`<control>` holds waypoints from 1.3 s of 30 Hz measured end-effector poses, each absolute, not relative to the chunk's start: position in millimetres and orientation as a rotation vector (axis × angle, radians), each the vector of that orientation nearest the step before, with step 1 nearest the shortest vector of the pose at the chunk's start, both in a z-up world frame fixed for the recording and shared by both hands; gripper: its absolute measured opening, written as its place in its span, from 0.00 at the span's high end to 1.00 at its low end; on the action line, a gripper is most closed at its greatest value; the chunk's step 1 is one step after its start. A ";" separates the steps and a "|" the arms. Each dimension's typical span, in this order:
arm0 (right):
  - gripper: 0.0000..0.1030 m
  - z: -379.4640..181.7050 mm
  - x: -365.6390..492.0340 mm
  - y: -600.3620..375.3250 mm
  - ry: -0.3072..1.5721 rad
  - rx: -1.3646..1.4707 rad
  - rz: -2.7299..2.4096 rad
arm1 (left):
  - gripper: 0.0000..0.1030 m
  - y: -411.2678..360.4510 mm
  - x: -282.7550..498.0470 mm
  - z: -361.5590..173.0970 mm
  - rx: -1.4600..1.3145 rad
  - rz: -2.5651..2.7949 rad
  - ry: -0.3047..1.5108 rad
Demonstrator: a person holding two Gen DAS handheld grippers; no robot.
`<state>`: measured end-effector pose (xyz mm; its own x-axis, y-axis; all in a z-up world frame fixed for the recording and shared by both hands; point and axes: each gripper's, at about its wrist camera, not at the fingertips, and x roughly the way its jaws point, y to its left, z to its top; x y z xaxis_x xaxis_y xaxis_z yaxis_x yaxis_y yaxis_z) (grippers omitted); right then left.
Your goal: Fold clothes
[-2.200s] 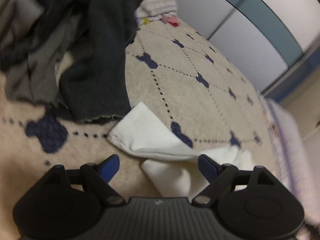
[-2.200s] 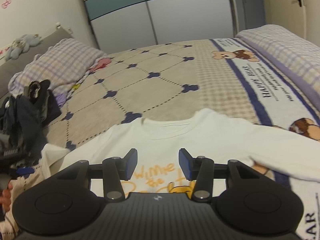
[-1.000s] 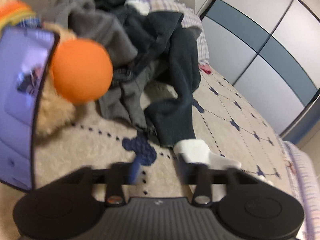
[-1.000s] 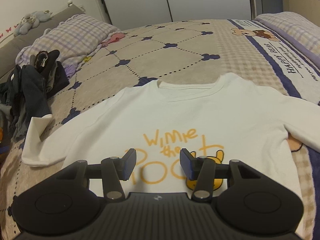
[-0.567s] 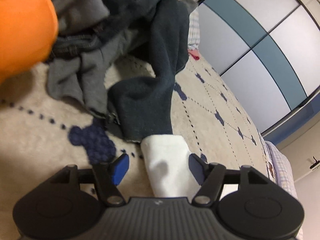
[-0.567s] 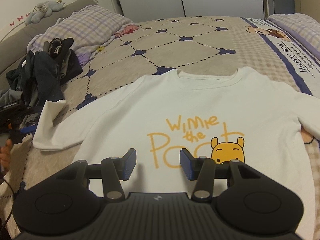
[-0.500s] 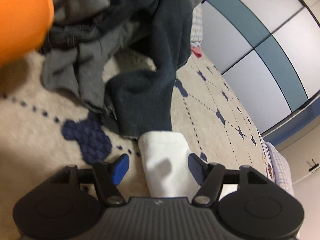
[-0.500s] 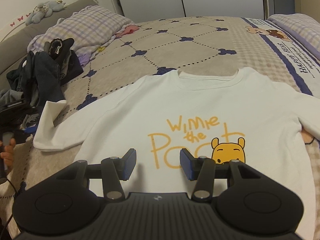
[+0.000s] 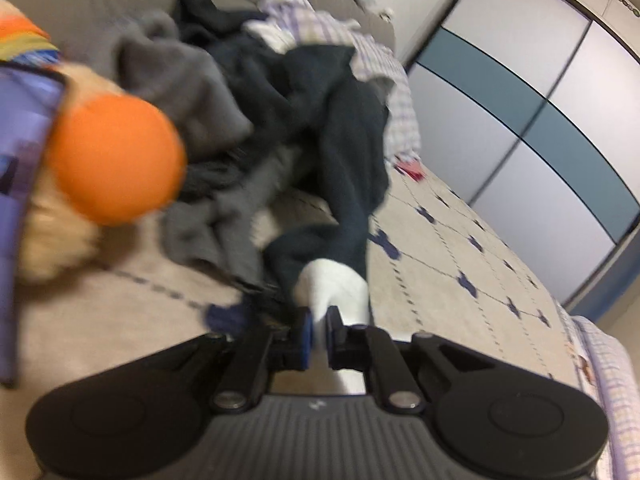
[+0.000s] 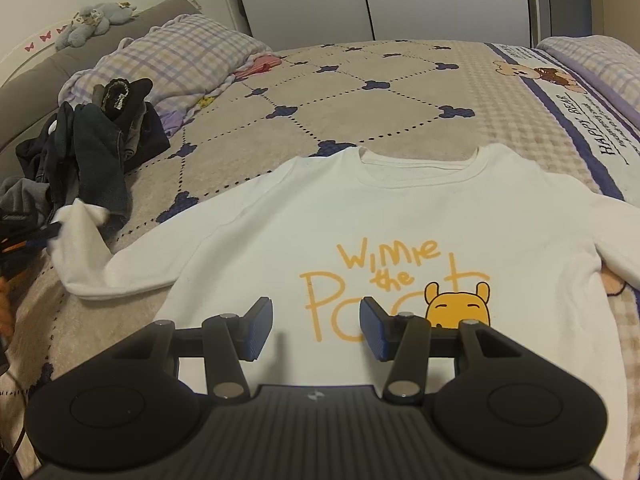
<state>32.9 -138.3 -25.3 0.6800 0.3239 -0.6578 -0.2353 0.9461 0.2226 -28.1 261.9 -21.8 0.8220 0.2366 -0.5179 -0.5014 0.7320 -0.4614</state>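
Blurred left view, cropped shirt edges

The left wrist view is smeared by motion: the orange ball [image 9: 114, 160] and the pale fuzzy thing beneath it are too soft to identify, and the purple panel [image 9: 24, 184] runs off the left edge. The white sleeve cuff [image 9: 336, 284] disappears between the pads of the left gripper [image 9: 316, 334], whose jaws have just been closing, so its pinched end is hidden. In the right wrist view, the white sweatshirt [image 10: 400, 232] loses its right sleeve past the right edge, its hem lies behind the right gripper [image 10: 316, 328], and a hand [image 10: 4, 300] at far left is barely in frame.
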 end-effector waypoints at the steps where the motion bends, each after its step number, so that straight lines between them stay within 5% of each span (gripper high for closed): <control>1: 0.50 -25.6 32.9 -137.3 0.762 0.122 0.317 | 0.93 265.2 -36.7 -21.3 -0.633 0.444 0.455; 15: 0.50 -28.5 33.1 -122.1 0.778 0.089 0.326 | 0.91 284.6 -108.0 -44.6 -0.741 0.431 0.645; 19: 0.50 -24.4 34.9 -111.1 0.776 0.069 0.336 | 0.59 291.5 -111.6 -37.3 -0.741 0.392 0.617; 22: 0.50 -21.5 36.7 -100.0 0.773 0.043 0.355 | 0.47 289.3 -97.8 -32.5 -0.650 0.345 0.613; 36: 0.50 9.4 90.9 -38.6 0.745 -0.003 0.452 | 0.48 309.4 -44.2 -45.4 -0.548 0.366 0.693; 37: 0.50 10.7 100.5 -33.6 0.750 -0.001 0.456 | 0.49 309.2 -42.1 -46.0 -0.538 0.366 0.688; 39: 0.50 12.1 119.7 -20.6 0.761 -0.034 0.478 | 0.67 308.1 -39.4 -46.5 -0.511 0.380 0.681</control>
<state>119.7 -20.6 12.1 0.6228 0.4043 -0.6699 -0.4285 0.8926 0.1404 -39.4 308.1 -46.5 0.7174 0.1662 -0.6765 -0.4893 0.8115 -0.3195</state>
